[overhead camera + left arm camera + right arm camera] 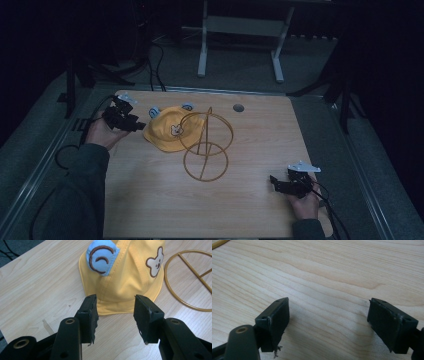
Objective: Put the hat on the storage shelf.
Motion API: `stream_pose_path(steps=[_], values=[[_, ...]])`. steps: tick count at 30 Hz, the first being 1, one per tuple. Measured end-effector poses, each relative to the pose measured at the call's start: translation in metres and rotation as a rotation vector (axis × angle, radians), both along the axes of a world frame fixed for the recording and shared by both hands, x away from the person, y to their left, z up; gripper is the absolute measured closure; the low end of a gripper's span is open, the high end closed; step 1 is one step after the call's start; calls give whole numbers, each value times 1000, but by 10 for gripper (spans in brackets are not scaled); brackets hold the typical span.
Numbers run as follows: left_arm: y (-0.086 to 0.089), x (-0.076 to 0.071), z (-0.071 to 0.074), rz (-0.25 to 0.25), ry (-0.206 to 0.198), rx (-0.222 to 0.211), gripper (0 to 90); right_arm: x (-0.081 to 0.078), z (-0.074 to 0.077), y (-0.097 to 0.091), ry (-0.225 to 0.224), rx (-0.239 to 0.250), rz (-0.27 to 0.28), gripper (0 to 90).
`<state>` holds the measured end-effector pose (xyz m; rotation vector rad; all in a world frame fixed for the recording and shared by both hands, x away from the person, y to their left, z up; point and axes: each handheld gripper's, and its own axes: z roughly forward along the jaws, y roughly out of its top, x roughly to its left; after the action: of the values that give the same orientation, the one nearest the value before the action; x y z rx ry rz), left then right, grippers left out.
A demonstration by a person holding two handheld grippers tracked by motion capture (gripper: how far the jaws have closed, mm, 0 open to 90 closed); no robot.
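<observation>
Left tongs [115, 315] are held released, the yellow cap [125, 275] lying just ahead on the worktop [37, 290] | right tongs [328, 322] are held released over bare wood | cap is judged soft, light, floppy; its brim edge nearest the left tongs is best pinched.

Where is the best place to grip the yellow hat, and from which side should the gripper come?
Probably the flat brim edge of the yellow hat nearest the left gripper. Come low from that side: the jaws are open, facing the brim, which lies thin on the table.
</observation>
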<state>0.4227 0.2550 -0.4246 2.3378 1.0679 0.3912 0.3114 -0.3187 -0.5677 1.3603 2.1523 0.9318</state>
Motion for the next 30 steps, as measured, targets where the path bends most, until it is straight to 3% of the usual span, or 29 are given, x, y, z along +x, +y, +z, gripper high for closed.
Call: stream_pose_path(steps=[7, 15, 20, 30], values=[[-5, 9, 6, -16, 28, 41, 544, 0, 0, 0, 0, 0, 0, 179], [-10, 16, 16, -55, 43, 51, 546, 0, 0, 0, 0, 0, 0, 179], [-12, 19, 22, -62, 39, 43, 548, 0, 0, 0, 0, 0, 0, 179], [-20, 30, 25, -55, 36, 77, 534, 0, 0, 0, 0, 0, 0, 179]])
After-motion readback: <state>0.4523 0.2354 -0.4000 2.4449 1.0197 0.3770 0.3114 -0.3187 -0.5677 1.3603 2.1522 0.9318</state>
